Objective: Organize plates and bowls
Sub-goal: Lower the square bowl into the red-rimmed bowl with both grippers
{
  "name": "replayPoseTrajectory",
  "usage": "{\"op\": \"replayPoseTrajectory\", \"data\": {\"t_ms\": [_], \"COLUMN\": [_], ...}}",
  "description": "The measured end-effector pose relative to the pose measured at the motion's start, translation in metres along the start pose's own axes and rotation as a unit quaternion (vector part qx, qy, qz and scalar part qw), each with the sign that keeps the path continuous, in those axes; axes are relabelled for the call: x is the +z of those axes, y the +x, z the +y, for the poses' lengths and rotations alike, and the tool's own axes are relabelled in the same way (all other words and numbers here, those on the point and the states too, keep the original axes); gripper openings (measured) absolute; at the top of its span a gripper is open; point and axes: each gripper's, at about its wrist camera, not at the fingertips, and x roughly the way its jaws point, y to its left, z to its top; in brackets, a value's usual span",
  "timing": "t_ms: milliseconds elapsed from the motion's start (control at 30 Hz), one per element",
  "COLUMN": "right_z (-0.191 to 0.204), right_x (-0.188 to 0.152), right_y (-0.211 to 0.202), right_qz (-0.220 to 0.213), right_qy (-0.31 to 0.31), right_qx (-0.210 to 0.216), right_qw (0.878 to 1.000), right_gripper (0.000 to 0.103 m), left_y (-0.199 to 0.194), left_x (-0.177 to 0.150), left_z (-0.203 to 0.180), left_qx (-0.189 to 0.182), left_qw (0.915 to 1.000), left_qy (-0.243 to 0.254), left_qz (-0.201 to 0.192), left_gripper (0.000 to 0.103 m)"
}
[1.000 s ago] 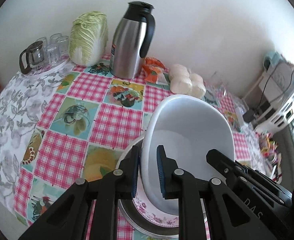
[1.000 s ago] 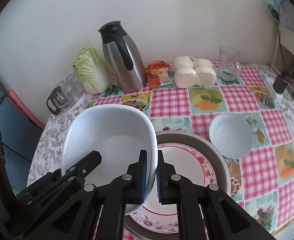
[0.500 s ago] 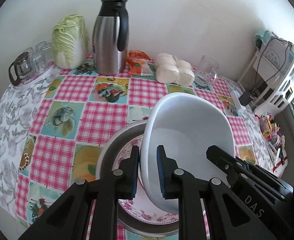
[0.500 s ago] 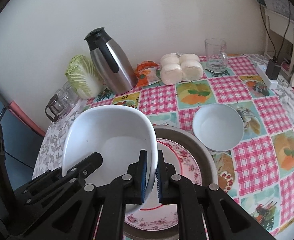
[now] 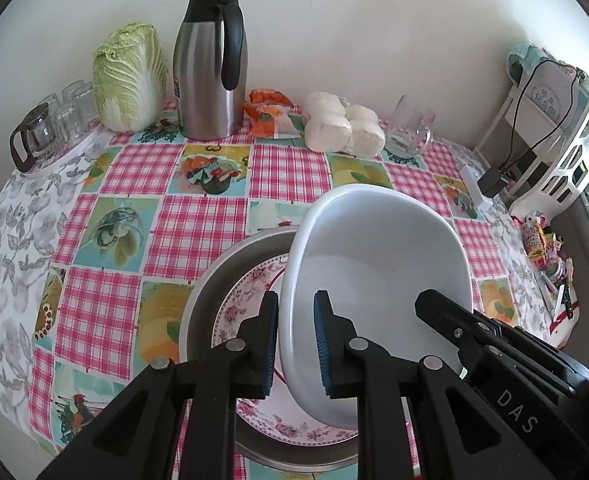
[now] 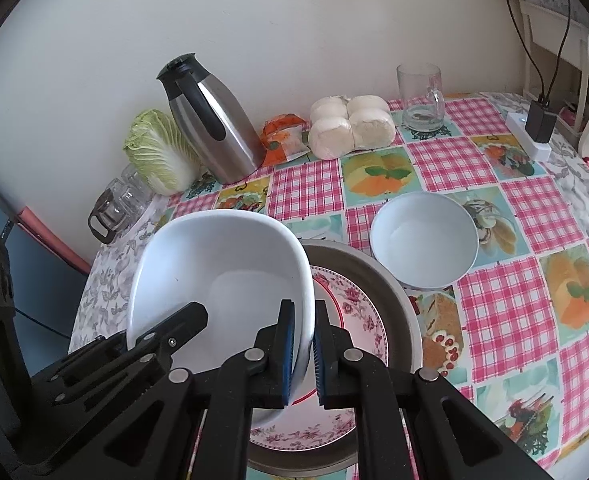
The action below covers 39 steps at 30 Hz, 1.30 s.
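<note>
Bowl carried in over the stack
You'd brought the white bowl (image 5: 378, 272) over the floral plate (image 6: 358, 308), lower than before; left tool (image 5: 296, 340) and right tool (image 6: 303, 350) clamped its opposite rims.

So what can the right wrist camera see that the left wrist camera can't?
Only the right wrist view shows the small white bowl, standing on the tablecloth beside the metal pan.

Only the left wrist view shows the white rack off the table's right end.

Both show the big white dish, with the left gripper and right gripper each shut on its rim, over the flowered plate in the pan, plus the steel jug and cabbage.
</note>
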Motion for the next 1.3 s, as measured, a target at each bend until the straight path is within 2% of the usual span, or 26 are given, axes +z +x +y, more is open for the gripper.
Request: {"op": "replayPoseTrajectory", "data": {"t_ms": [467,1300], "right_z": [-0.012,-0.016], "right_x": [-0.001,-0.005], "right_y": [0.014,0.03], "right_qz": [0.027,0.047], "right_qy": [0.018,0.026], "right_qx": [-0.001,0.0], "right_qw": [0.999,0.999], "right_gripper": [0.011,0.013], "left_y": [0.018,0.024], "left_x": [-0.004,-0.004], "left_z": [-0.005,-0.002], "left_qx": [0.008,0.015], "left_qw": [0.9995,0.9991], "left_qy": [0.007,0.002], "left_qz": [0.029,0.04], "left_gripper": [0.018,0.018]}}
